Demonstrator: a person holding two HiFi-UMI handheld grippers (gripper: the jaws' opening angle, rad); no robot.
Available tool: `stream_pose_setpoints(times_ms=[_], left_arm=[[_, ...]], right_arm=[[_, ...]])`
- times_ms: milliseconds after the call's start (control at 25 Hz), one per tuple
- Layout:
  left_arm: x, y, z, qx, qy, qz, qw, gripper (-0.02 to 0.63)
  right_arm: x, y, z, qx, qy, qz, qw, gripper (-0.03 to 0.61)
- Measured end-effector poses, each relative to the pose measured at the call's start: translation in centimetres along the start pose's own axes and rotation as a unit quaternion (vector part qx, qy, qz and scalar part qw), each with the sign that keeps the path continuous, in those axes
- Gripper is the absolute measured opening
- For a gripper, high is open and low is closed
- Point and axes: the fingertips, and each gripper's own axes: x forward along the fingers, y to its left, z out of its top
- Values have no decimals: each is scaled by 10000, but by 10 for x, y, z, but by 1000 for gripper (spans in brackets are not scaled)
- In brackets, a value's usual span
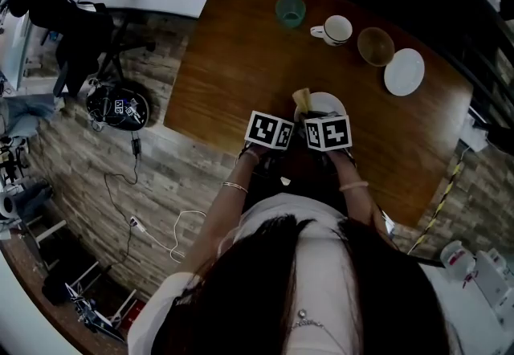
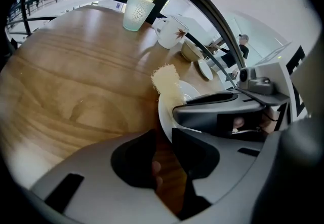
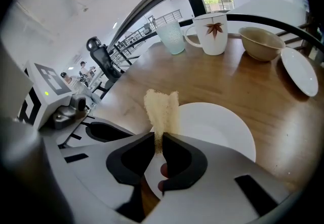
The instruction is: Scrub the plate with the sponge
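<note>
A white plate (image 3: 217, 129) lies on the wooden table (image 1: 233, 64) close in front of me. My right gripper (image 3: 158, 142) is shut on a tan sponge (image 3: 161, 109), which sticks up out of the jaws over the plate's left rim. In the left gripper view the sponge (image 2: 167, 83) stands above the plate's rim (image 2: 163, 109). My left gripper (image 2: 164, 139) sits at the plate's near left edge, its jaws closed to a narrow gap with the rim running into it. In the head view both marker cubes cover the jaws; the plate (image 1: 328, 102) and sponge (image 1: 301, 99) show just beyond them.
At the far side of the table stand a green glass (image 1: 290, 11), a white mug (image 1: 336, 29) with a leaf print, a tan bowl (image 1: 375, 46) and a second white plate (image 1: 404, 71). Bare wood lies left of the plate. Cables trail on the floor to the left.
</note>
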Motion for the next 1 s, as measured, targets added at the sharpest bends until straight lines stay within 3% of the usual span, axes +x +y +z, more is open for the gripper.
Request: stream_pose_setpoints(times_ms=[680, 1000], left_arm=[[1, -1, -2, -31, 61, -35, 10000, 95], [1, -1, -1, -35, 37, -33, 10000, 95]], right_arm=[[-60, -93, -5, 691, -405, -1251, 9889, 72], [-35, -53, -18, 372, -21, -911, 9951, 71]])
